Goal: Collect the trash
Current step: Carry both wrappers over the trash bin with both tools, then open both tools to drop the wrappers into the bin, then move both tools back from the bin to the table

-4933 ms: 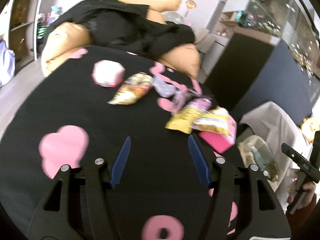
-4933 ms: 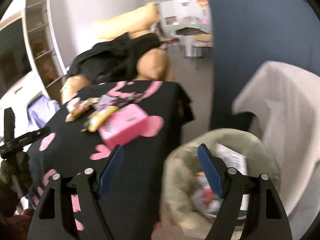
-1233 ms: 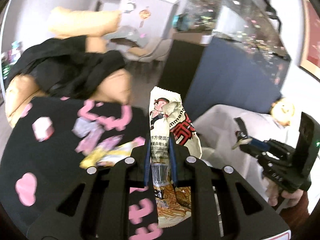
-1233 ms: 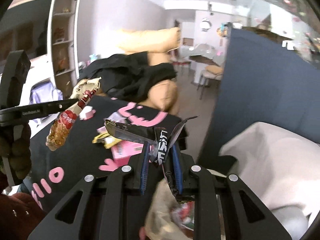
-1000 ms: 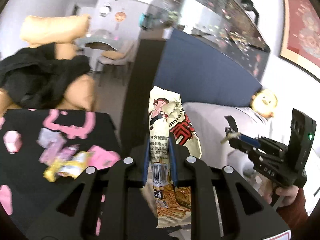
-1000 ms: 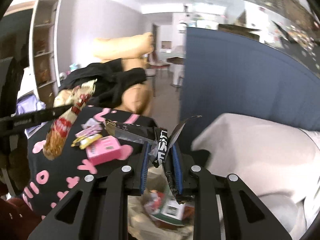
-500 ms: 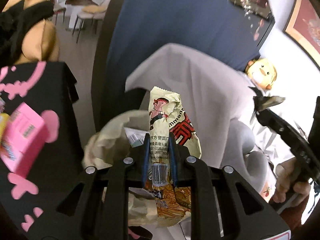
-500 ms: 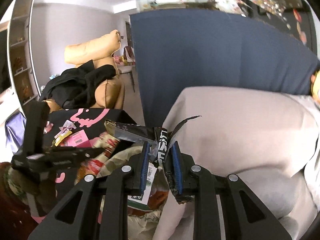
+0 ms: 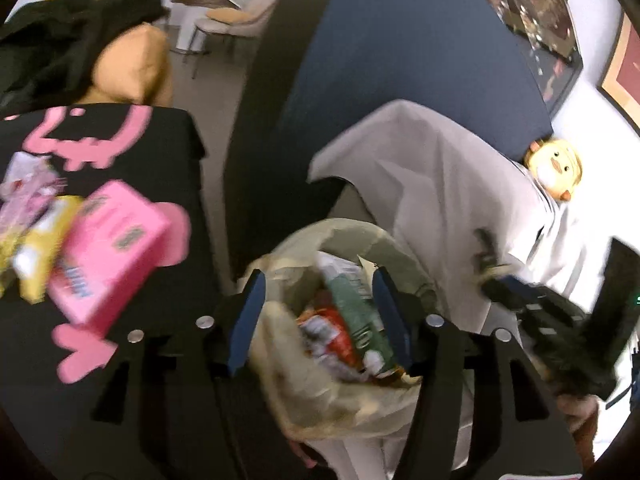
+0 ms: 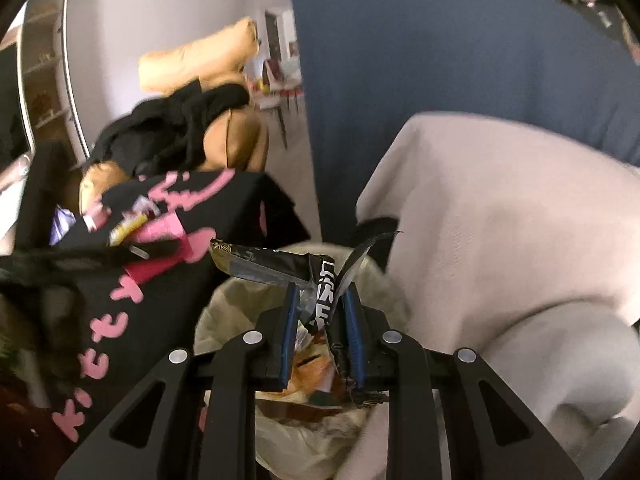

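Beige trash bag (image 9: 332, 400) below, left tool (image 9: 318, 308) opening, empty, right tool (image 10: 322, 308) clamping black wrapper (image 10: 280, 266)

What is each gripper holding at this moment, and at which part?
The right gripper pinches a black wrapper at its crumpled middle. The left gripper, jaws opening, holds nothing above the trash bag.

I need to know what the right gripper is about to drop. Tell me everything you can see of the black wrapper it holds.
The black wrapper is a crumpled, glossy foil-like packet with white lettering and a torn flap sticking up to the right. The right gripper is shut on its middle, blue pads pressing both sides. One end juts left, the other hangs below the fingers. It hangs over the open trash bag.
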Demonstrator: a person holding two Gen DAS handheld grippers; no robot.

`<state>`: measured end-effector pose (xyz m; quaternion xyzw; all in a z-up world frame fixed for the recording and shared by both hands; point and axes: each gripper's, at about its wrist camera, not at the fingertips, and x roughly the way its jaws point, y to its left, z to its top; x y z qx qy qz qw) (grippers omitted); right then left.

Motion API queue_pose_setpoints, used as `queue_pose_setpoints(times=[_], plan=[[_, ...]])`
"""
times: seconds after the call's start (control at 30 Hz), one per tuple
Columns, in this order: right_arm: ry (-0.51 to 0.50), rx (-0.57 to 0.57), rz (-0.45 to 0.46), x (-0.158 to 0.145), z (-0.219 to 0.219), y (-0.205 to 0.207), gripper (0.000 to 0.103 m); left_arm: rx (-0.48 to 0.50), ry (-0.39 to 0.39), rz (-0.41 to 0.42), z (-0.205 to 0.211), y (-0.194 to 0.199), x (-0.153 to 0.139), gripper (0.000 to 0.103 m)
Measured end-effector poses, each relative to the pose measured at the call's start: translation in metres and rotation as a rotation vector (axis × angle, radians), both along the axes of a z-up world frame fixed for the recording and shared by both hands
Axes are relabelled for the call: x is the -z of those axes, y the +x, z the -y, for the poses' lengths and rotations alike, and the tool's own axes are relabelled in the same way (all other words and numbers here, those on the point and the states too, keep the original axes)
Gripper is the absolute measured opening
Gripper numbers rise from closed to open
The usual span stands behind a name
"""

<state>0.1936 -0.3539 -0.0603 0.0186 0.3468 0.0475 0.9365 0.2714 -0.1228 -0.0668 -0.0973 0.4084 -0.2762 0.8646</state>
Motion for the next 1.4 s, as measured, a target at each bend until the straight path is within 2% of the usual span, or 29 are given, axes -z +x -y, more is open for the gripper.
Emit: queue_pose_setpoints(times=[0.07, 0.2, 0.27, 0.4, 0.47, 0.57, 0.63, 0.7, 0.83, 0.9, 1.03, 1.17, 1.27, 1.4], plan=[[-0.038, 0.024, -0.033, 0.023, -0.01, 0.012, 0.022, -0.015, 0.006, 0.015, -0.016, -0.008, -0.003, 0.054], [0.064, 0.013, -0.166, 0.067, -0.015, 0.032, 0.023, -0.036, 0.029, 0.047, -0.047, -0.023, -0.008, 0.056], [0.08, 0.011, -0.223, 0.087, -0.02, 0.042, 0.023, -0.052, 0.037, 0.062, -0.058, -0.028, -0.009, 0.057], [0.038, 0.011, -0.318, 0.116, -0.03, 0.055, 0.023, -0.098, 0.018, 0.066, -0.084, -0.033, -0.008, 0.057], [-0.01, 0.008, -0.32, 0.123, -0.037, 0.055, 0.023, -0.121, 0.005, 0.059, -0.095, -0.033, -0.007, 0.057], [-0.003, 0.005, -0.284, 0.116, -0.04, 0.052, 0.024, -0.153, -0.004, 0.058, -0.111, -0.031, -0.006, 0.057], [0.012, 0.005, -0.27, 0.11, -0.038, 0.047, 0.034, -0.181, -0.014, 0.052, -0.122, -0.03, -0.005, 0.057], [0.032, 0.0, -0.255, 0.104, -0.036, 0.043, 0.051, -0.202, -0.026, 0.045, -0.132, -0.029, -0.003, 0.057], [-0.008, 0.009, -0.218, 0.086, -0.04, 0.032, 0.054, -0.242, -0.041, 0.044, -0.15, -0.029, -0.001, 0.057], [-0.004, 0.01, -0.171, 0.071, -0.042, 0.024, 0.059, -0.274, -0.046, 0.046, -0.162, -0.029, -0.002, 0.057], [-0.002, 0.014, -0.112, 0.045, -0.044, 0.016, 0.06, -0.344, -0.046, 0.055, -0.188, -0.031, -0.002, 0.058], [0.046, 0.01, -0.068, 0.022, -0.049, 0.015, 0.061, -0.41, -0.049, 0.051, -0.218, -0.036, 0.0, 0.058], [0.106, -0.025, -0.04, 0.008, -0.056, 0.011, 0.061, -0.441, -0.059, 0.047, -0.236, -0.039, 0.004, 0.058], [0.134, -0.081, -0.014, -0.003, -0.079, 0.007, 0.065, -0.481, -0.084, 0.028, -0.26, -0.043, 0.011, 0.058]])
